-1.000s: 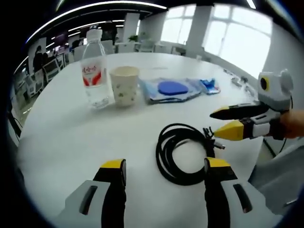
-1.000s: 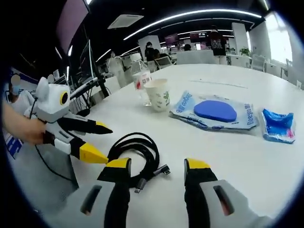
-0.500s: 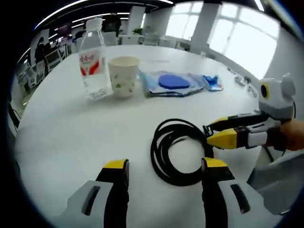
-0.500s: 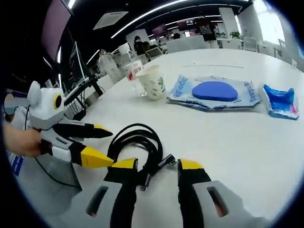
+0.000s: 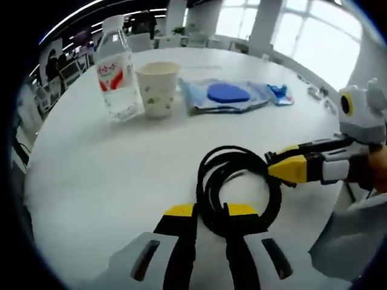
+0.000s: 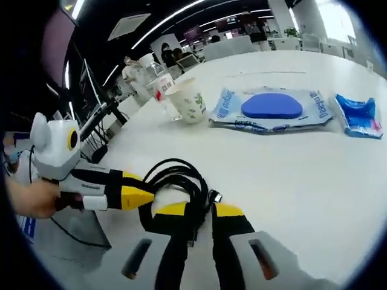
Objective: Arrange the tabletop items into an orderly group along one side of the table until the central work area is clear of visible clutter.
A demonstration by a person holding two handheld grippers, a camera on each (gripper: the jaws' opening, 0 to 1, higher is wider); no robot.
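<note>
The coiled black cable (image 5: 237,190) is lying near the edge of the white desk (image 5: 91,163), and both tongs are now closing on it: half a second ago each pair of jaws stood wide apart, and in both views they have drawn in to a narrow gap with strands of the coil between them. In the left gripper view, the left tongs (image 5: 210,212) are pinching the near arc of the loop, while the right tongs (image 5: 290,162) are coming in from the right, yellow tips meeting the coil's far side. In the right gripper view, the right tongs (image 6: 198,211) are clamping the bundle beside its plug end, and the left tongs (image 6: 142,194) are reaching in from the left, a hand gripping their handle.

As a judgement, the cable is being secured at two points so it can be carried as one bundle toward the others. Those are sitting in a row well apart from the coil: a water bottle (image 5: 117,71), a paper cup (image 5: 158,87), a clear packet with a blue pad (image 5: 227,95) and a small blue packet (image 5: 280,93).
</note>
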